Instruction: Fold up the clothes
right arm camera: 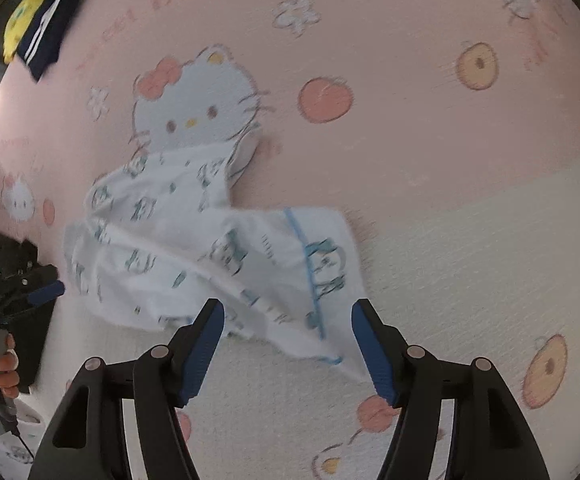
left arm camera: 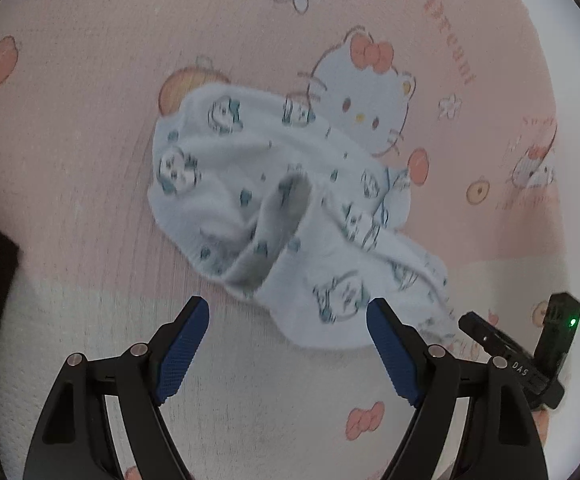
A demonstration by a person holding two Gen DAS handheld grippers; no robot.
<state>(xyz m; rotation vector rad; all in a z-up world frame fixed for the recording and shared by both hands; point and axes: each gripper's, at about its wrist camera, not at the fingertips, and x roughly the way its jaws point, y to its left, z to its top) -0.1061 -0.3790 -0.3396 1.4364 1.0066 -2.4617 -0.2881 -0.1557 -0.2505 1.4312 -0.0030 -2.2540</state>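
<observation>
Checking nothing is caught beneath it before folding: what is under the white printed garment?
The white printed garment lies crumpled on the pink cartoon-cat blanket, covering the lower part of a printed cat. Whatever else lies beneath its folds is hidden.

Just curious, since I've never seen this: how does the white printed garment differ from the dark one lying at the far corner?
The white printed garment lies crumpled near both grippers; the navy striped garment lies far off at the bed's edge. The white one has small teal cartoon prints, the navy one plain white stripes. Both rest on the pink cartoon-cat bedsheet.
</observation>
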